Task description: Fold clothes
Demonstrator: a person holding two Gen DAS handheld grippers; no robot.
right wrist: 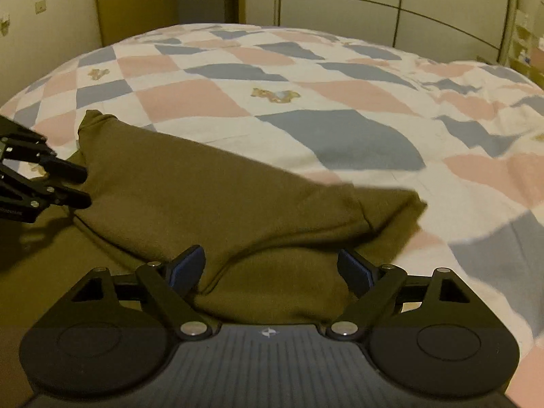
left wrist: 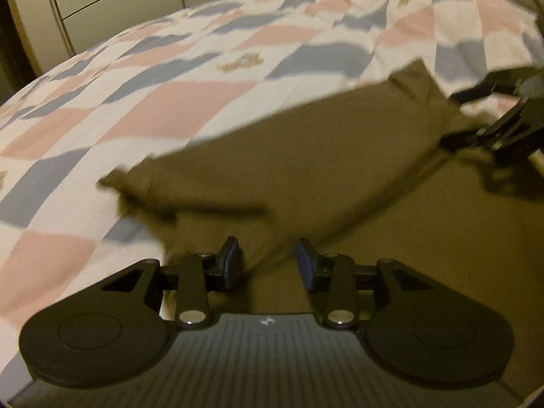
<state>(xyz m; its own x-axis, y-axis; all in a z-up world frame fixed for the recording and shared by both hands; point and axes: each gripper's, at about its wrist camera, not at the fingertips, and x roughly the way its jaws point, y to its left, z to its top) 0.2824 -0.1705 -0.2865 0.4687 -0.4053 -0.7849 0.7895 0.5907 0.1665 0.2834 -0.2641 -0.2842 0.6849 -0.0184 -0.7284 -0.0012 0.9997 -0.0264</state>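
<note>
An olive-green garment [left wrist: 306, 156] lies partly folded on a checked bedspread [left wrist: 142, 95]; a folded-over flap shows in the right wrist view [right wrist: 210, 197]. My left gripper [left wrist: 268, 265] is open and empty, its blue pads just above the cloth's near part. My right gripper [right wrist: 272, 268] is open wide, with a fold of the garment bulging between its fingers but not clamped. The right gripper also shows at the right of the left wrist view [left wrist: 476, 115]; the left gripper shows at the left edge of the right wrist view [right wrist: 68, 183], by the flap's left corner.
The bed is covered by a pink, blue and white quilt with small bear prints [right wrist: 275, 95]. White wardrobe doors [right wrist: 374, 3] stand behind it, and a wooden door [right wrist: 136, 0] at the back left. A cabinet [left wrist: 102, 0] is beyond the bed.
</note>
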